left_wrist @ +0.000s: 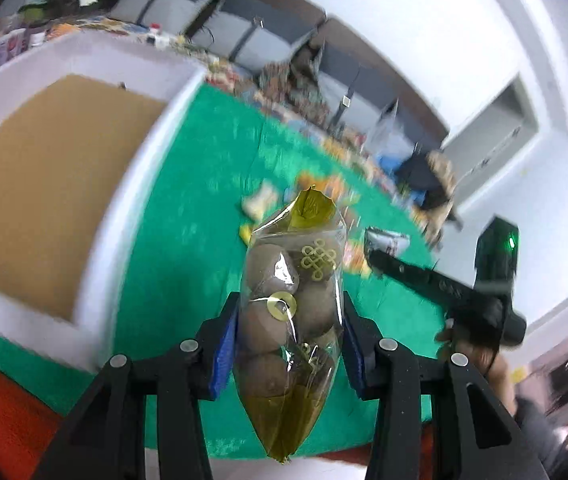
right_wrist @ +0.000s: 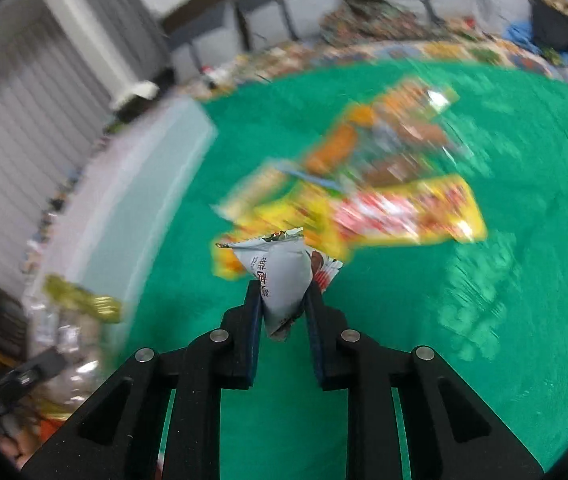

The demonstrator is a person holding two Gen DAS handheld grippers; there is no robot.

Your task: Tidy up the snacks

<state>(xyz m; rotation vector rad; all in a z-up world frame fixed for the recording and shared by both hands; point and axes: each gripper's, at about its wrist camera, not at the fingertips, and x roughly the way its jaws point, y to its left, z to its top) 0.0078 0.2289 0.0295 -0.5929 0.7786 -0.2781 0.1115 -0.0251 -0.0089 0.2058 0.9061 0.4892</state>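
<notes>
Green cloth [right_wrist: 424,360] covers the work surface, with a cluttered room and grey seating blurred beyond its far edge. Starting at the left gripper [left_wrist: 290,320], its blue-padded jaws are clamped on the sides of a clear bag of brown round snacks [left_wrist: 288,320] with gold ends, carried lengthwise along the fingers, clear of the cloth, likely so it can go into the white box [left_wrist: 140,152] with the brown floor that sits just to its left. The right gripper [right_wrist: 284,300] has its jaws pressed together on the lower corner of a small pale-grey sachet [right_wrist: 280,272], pinched by one end so it stands up off the pile. Beyond it, toward the far middle of the cloth, lies the heap of loose snack packets [right_wrist: 364,200], yellow, orange and red, still to be sorted. The box seems the probable destination for both items.
</notes>
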